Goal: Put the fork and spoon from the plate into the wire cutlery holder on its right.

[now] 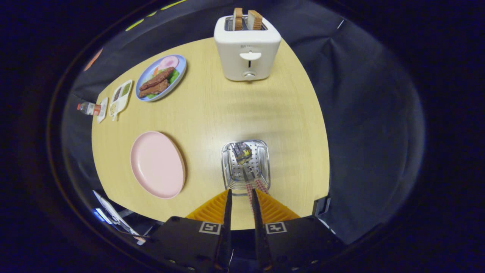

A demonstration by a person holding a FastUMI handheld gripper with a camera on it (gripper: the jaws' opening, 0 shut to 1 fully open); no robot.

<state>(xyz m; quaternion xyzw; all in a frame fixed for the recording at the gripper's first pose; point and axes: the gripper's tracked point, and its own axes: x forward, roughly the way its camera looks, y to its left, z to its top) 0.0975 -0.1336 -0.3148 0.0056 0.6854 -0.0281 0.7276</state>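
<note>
The wire cutlery holder [264, 167] stands on the wooden table just ahead of my fingertips, to the right of the pink plate [157, 165], which has nothing on it. Two utensils with red-checked handles stand inside the holder, heads down. One handle [249, 192] rises into the narrow gap between my fingers, close against the right finger. The other handle [261, 185] leans just outside the right finger. My gripper [241, 194] hovers over the holder's near rim, its fingers a little apart, and the left finger does not touch the handle. Which utensil is the fork and which the spoon I cannot tell.
A white toaster [247, 47] with two bread slices stands at the table's far side. A blue plate of food [161, 77], a small divided white dish [120, 96] and a bottle [89, 108] sit far left. The table's right edge lies beyond the holder.
</note>
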